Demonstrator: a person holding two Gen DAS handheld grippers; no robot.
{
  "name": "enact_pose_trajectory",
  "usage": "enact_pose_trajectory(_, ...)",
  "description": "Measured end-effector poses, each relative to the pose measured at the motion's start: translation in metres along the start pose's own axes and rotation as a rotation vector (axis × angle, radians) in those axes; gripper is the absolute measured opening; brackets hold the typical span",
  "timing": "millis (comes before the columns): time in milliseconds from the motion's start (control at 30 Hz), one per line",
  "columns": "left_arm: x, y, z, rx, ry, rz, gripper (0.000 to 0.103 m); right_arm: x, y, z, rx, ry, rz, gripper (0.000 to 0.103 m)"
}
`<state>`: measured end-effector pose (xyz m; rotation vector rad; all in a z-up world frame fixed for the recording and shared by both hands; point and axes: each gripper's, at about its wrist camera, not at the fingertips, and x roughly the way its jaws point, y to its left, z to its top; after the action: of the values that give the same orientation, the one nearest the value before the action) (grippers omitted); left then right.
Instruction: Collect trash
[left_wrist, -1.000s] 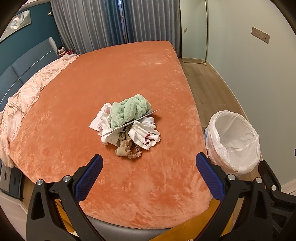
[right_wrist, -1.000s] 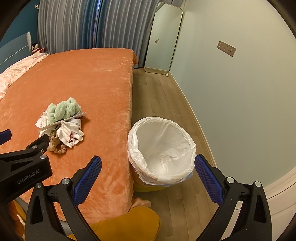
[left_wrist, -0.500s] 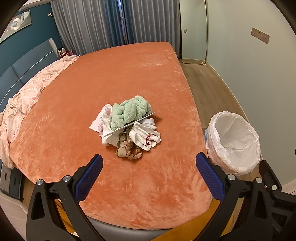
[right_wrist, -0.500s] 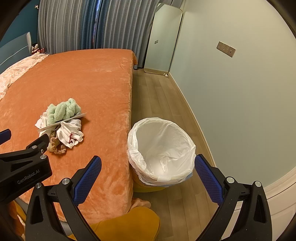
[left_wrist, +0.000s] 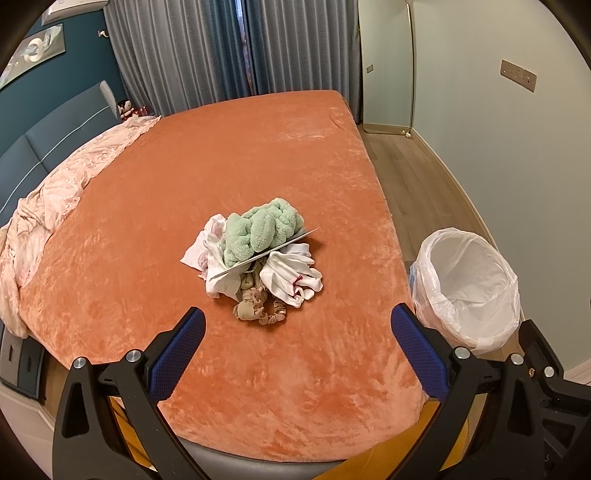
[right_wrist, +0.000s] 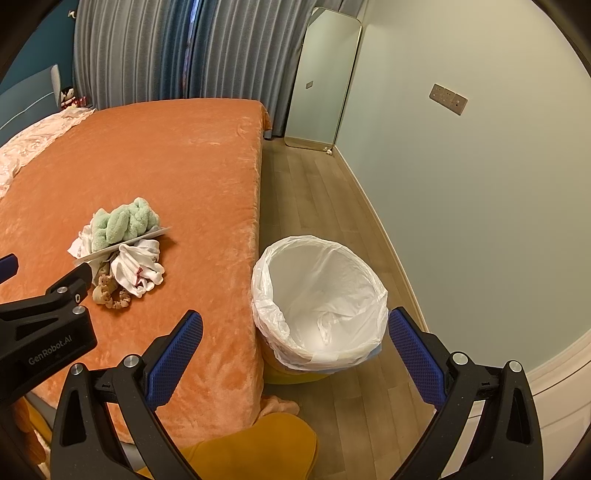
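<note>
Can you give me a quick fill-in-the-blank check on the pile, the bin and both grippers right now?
1. The pile lies on the ____ bedspread.
2. The bin, lined with a white bag, stands on the ____ beside the bed.
3. The fluffy item on top of the pile is ____ in colour.
4. The left gripper and right gripper both have their jaws ____ and hold nothing.

Missing words: orange; floor; green; open

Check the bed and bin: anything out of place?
Yes: a heap of cloths and scraps sits mid-bed on the orange cover, a flat card jutting out askew. The lined bin stands upright, seemingly empty.
</note>
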<state>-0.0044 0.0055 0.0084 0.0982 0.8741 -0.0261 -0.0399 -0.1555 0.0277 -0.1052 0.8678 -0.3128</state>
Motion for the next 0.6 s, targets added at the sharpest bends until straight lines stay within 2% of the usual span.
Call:
enact_pose_trajectory(400, 0.01, 0.007, 0.0, -0.001, 0.024, -0.007, 0.096, 0.003, 0.008, 0.0, -0.002, 0.0, -0.047, 0.096)
enact_pose_trajectory(600, 0.023, 0.025, 0.003, -0.01, 0.005, -0.054, 0.096, 0.012, 0.017, 0.003, 0.037, -0.008, -0.046, 0.096)
